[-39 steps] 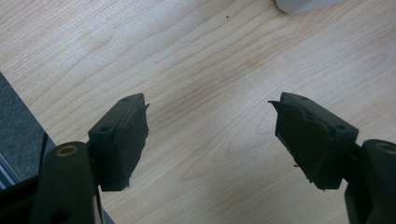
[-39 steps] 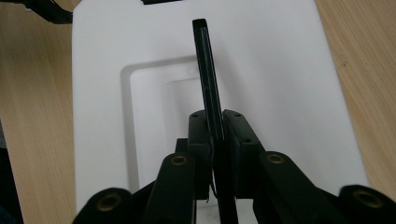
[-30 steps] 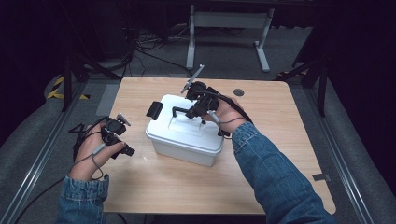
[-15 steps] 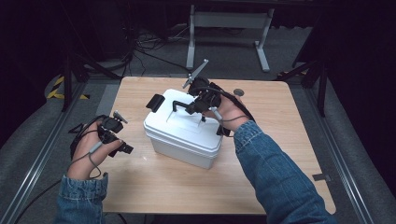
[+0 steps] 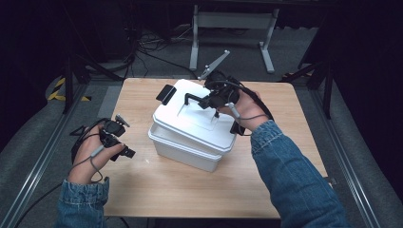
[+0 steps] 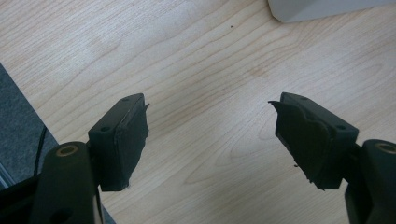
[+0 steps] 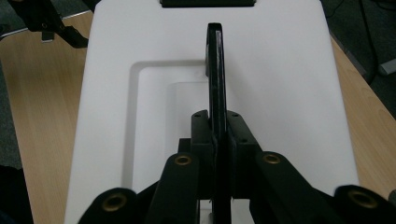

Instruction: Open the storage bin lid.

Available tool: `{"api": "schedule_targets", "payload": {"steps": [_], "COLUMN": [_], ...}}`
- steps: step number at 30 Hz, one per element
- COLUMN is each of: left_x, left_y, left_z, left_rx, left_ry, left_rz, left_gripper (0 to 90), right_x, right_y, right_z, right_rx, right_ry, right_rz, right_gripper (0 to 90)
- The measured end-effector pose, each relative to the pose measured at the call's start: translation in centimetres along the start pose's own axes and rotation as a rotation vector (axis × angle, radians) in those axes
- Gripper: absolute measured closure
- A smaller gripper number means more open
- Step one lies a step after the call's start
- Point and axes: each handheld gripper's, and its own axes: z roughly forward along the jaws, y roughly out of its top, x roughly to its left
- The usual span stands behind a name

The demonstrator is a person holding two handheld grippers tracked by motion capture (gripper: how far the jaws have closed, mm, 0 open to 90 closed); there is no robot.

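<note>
the right gripper point(image 7: 219, 154) is clamping its jaws together on the lid handle point(image 7: 215, 70), apparently to raise the lid point(image 5: 199, 114); the left gripper point(image 6: 210, 140) is idling, jaws apart, over bare table point(image 6: 187, 56)

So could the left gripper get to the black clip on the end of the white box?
Probably yes. The left gripper is open and holds nothing, and bare table lies between it and the black clip on the box. The right gripper is busy holding the handle.
</note>
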Motion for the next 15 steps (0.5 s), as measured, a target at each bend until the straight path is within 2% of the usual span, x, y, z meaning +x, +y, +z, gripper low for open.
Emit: {"api": "schedule_targets", "payload": {"steps": [7, 11, 12, 15], "left_x": [0.0, -0.1, 0.0, 0.0], "left_y": [0.1, 0.1, 0.1, 0.1], "left_z": [0.1, 0.1, 0.1, 0.1], "left_rx": [0.006, 0.014, 0.008, 0.011], "left_ry": [0.004, 0.003, 0.007, 0.003], "left_rz": [0.01, -0.002, 0.012, 0.002], "left_gripper": [26.3, 26.4, 26.3, 26.3], "right_x": [-1.1, -2.1, -2.4, -3.1], "right_y": [-1.5, -2.4, -2.7, -3.5], "right_z": [-1.7, -2.8, -3.0, -3.8], "right_rx": [-0.01, -0.015, -0.019, -0.019], "right_ry": [-0.029, -0.057, -0.064, -0.081], "right_rz": [0.044, 0.077, 0.085, 0.11], "right_gripper": [84.1, 84.1, 84.1, 84.1]}}
